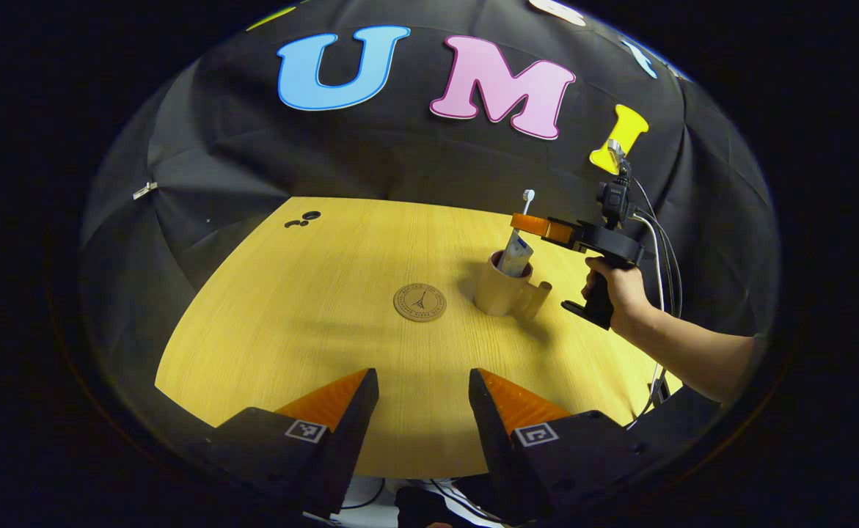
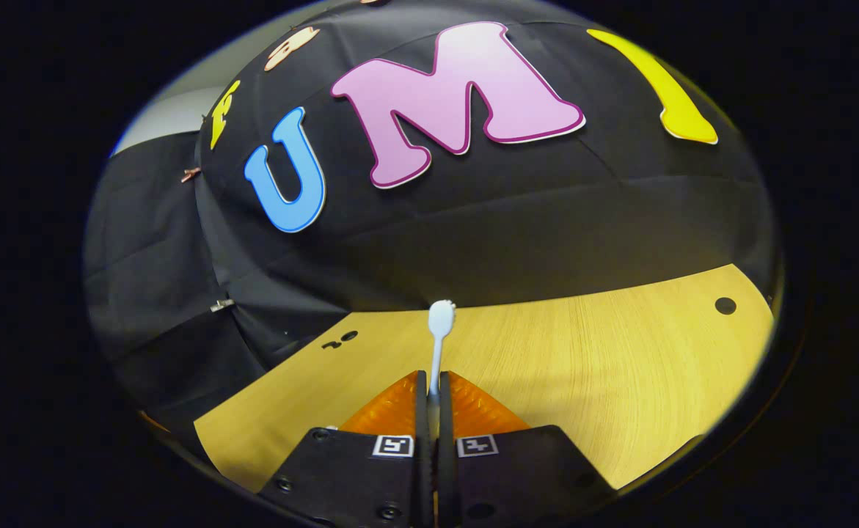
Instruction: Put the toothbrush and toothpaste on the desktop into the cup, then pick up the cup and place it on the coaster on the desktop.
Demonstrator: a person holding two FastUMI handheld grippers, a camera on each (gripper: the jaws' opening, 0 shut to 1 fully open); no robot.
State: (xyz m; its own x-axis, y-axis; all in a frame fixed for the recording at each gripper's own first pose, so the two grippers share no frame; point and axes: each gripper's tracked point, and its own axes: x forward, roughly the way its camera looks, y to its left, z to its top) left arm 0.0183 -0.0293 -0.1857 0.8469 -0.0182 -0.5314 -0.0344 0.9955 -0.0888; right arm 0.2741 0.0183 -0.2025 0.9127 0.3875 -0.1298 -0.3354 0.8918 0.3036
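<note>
Worktop [image 1: 312, 323]: wood-grain top, black booth wall behind its far edge. Cup [image 1: 501, 290] stands toward the right edge, about mid-depth, handle pointing at the near-right. Coaster [image 1: 419, 302] lies flat just beside the cup on its left, apart from it, nothing on it yet.

Right gripper [image 1: 528, 222] is held by a hand [image 1: 615, 292] right over the cup's mouth; in the right gripper view its fingers are clenched on the toothbrush [image 2: 440, 334], head up. In the left gripper view the brush handle runs down toward the cup.

Left gripper [image 1: 423, 389] hovers over the near edge, fingers released and empty.

Toothpaste [image 1: 516, 257] is already in the cup, leaning, top end poking above the rim.

Step in hand, as I read it: dropping the toothbrush in. Whether its lower end is bottomed out I can't tell. Next: let go, pull the right gripper up clear, then grip the cup and shift it left onto the coaster without tipping the contents.
</note>
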